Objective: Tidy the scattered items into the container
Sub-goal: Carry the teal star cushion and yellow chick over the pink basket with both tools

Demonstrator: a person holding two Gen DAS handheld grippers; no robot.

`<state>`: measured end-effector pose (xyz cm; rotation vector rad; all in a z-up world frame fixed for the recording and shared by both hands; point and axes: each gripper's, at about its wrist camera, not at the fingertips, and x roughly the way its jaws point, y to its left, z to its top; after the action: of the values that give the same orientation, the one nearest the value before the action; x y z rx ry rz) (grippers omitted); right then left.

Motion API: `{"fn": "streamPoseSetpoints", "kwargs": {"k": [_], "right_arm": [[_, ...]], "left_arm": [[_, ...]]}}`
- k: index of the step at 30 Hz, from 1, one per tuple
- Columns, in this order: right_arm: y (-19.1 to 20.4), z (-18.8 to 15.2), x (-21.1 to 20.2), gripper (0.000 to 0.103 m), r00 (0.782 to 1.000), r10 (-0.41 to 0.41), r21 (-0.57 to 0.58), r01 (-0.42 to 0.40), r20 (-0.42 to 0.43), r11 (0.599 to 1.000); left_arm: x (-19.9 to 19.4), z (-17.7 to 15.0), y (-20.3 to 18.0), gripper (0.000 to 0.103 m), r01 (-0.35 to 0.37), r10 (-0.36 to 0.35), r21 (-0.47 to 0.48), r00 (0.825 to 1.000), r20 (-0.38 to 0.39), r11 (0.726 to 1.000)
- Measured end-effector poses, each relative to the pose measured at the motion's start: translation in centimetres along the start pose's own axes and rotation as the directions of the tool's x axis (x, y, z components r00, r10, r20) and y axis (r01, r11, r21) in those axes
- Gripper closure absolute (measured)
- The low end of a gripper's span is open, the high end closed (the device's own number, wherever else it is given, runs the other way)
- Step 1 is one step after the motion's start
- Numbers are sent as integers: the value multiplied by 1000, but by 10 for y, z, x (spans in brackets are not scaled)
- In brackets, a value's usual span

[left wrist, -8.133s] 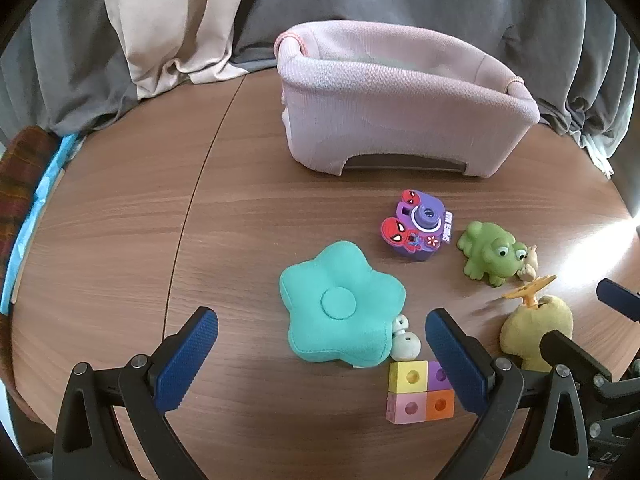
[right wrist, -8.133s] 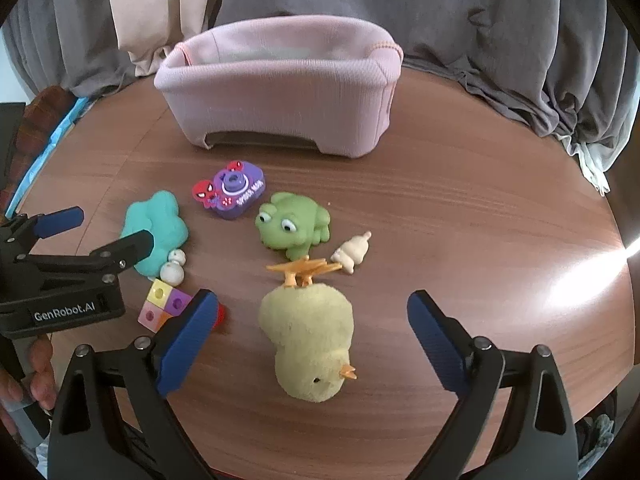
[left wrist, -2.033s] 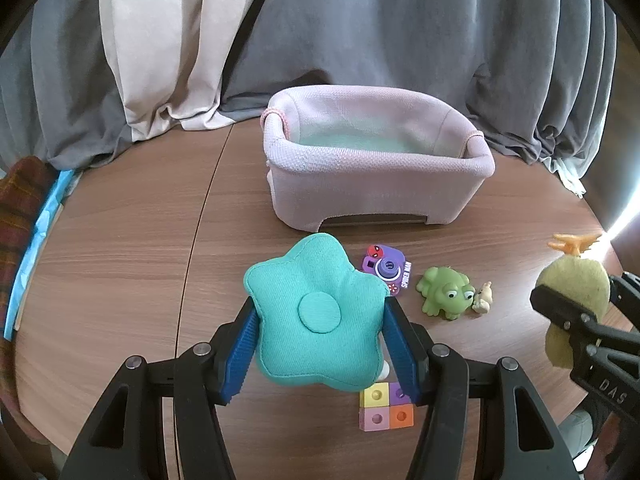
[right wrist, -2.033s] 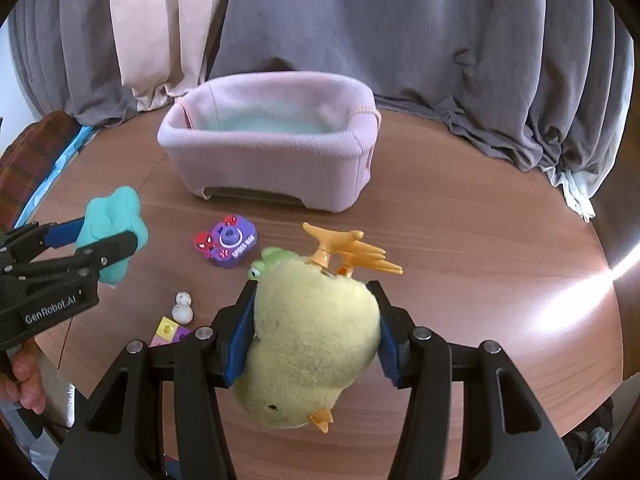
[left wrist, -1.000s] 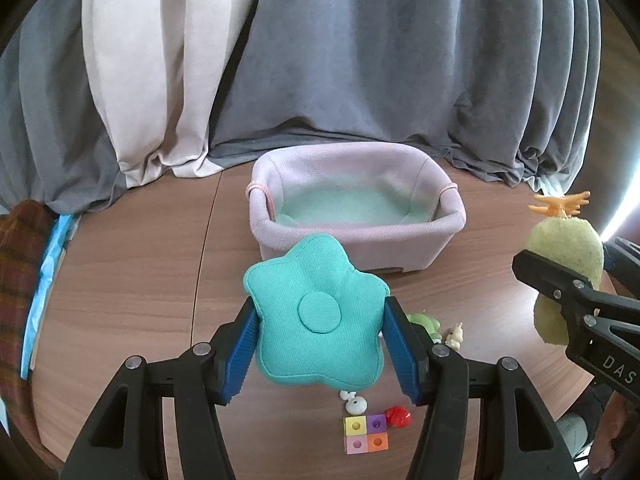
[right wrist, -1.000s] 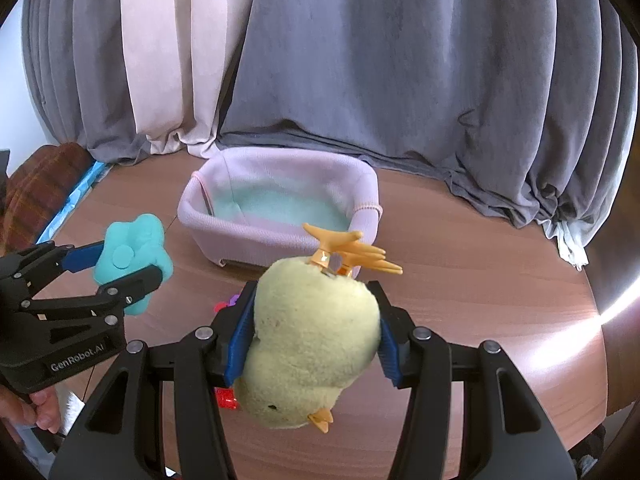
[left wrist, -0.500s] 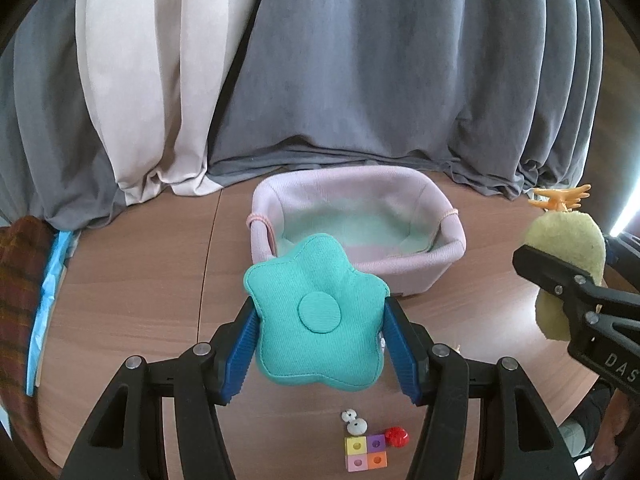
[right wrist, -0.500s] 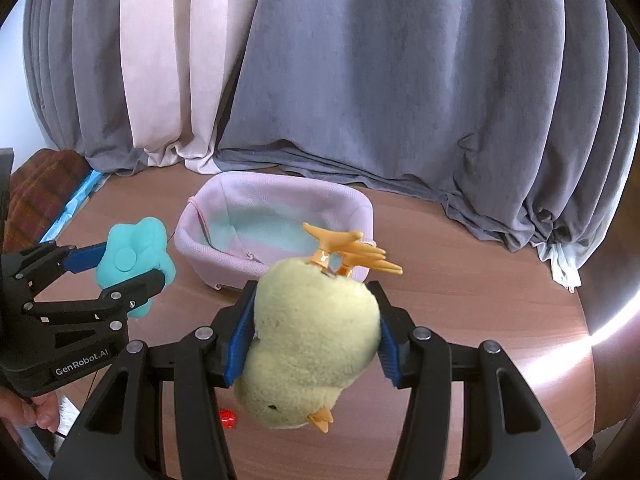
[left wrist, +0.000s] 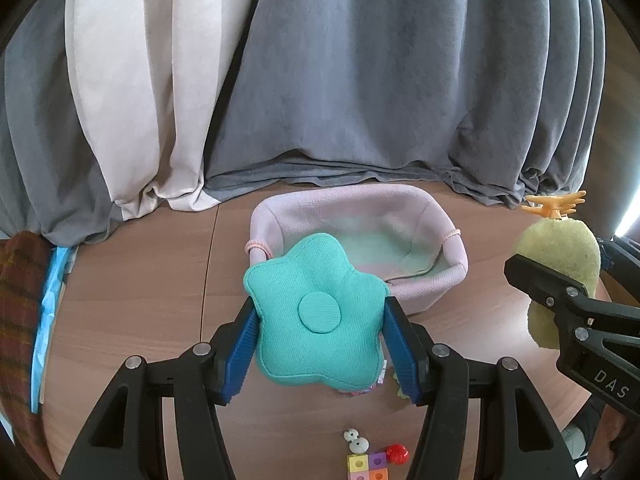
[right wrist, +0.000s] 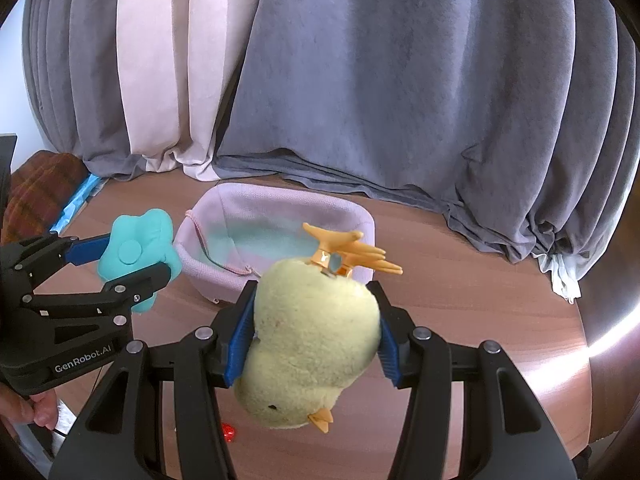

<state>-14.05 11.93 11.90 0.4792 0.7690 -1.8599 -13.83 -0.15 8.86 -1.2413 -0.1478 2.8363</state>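
- At the far left of the left wrist view we see a plaid cushion (left wrist: 20,300) beside a strip of blue material (left wrist: 48,304), at the edge of the round wooden table (left wrist: 132,292).
- Behind the table hang grey curtains (left wrist: 380,80) with a pale panel (left wrist: 132,80) among them.
- The left gripper (left wrist: 320,334) is clamped on a teal star cushion (left wrist: 318,314); its blue pads (left wrist: 240,354) press the cushion's two sides and hold it in the air.
- Just behind the cushion, on the table, sits the pink fabric basket (left wrist: 448,276), the container, its mint-green lining bare where we can see it.
- Low in this view, on the table near us, lie a small white snowman figure (left wrist: 356,442), a cluster of coloured cubes (left wrist: 368,466) and a red piece (left wrist: 397,454), all well apart from the basket.
- To the right, the right gripper (right wrist: 314,340) is closed around a yellow plush chick (right wrist: 312,344), its pads squeezing the body.
- The chick hangs upside down, with its orange feet (right wrist: 348,254) pointing up and its beak at the bottom, in front of the basket's right end.
- A person's fingers (right wrist: 38,412) show at the lower left of the right wrist view.
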Motion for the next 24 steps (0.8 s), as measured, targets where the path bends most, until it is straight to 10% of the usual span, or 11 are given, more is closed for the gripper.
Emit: {"fn": "streamPoseSetpoints", "kwargs": {"k": [24], "right_arm": [[-6, 28, 46, 53, 1000, 17, -2, -18, -23, 1000]], "left_arm": [[41, 33, 8, 47, 6, -6, -2, 1000, -29, 1000]]}}
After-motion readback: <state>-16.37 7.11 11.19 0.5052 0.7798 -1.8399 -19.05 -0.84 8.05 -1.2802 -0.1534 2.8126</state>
